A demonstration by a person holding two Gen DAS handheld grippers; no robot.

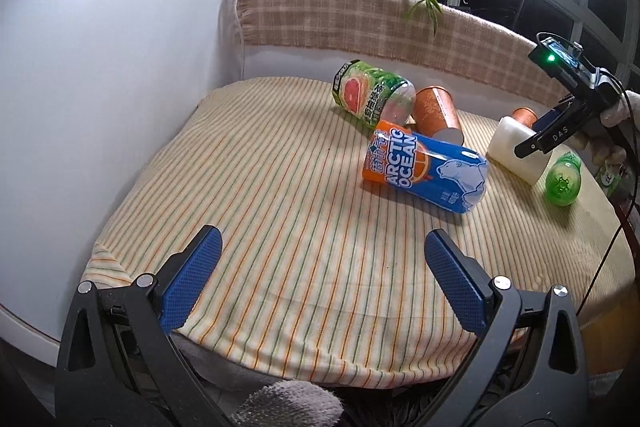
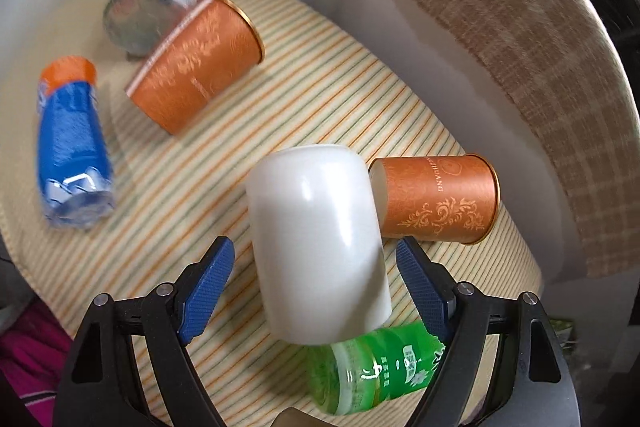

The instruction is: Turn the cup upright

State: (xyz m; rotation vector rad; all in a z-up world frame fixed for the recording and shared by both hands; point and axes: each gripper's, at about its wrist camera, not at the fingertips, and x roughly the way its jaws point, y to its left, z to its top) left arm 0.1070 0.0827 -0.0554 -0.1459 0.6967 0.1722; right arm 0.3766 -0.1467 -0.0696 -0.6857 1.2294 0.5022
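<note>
Risk first: the right gripper (image 2: 316,287) straddles the white cup (image 2: 316,247), fingers (image 2: 208,287) apart with a gap on each side — not clamped. The cup lies skewed between them, base toward 11 o'clock, rim end toward 5, so closing now likely bites off-axis and the glossy wall may slip or spin out.

Crowding is the second problem. A green bottle (image 2: 376,371) sits at 5 o'clock, tucked under or against the cup's near end — can't tell which. An orange cup (image 2: 436,199) lies on its side at 2 o'clock, just beside or touching the white one. The right-hand finger has to pass between the two; any sweep during the flip probably knocks or rolls them.

The striped cloth (image 2: 280,75) on the surface looks soft, so a cup set down tilted could tip again.

Cup itself: plain white, smooth, shiny, cylindrical with a rounded closed end, lying on its side at centre of the right wrist view. Opening isn't visible from here; no handle seen.

The left gripper (image 1: 322,267) hovers over bare cloth at 6 o'clock, fingers wide apart, holding nothing, well clear of the blue can (image 1: 424,171).
</note>
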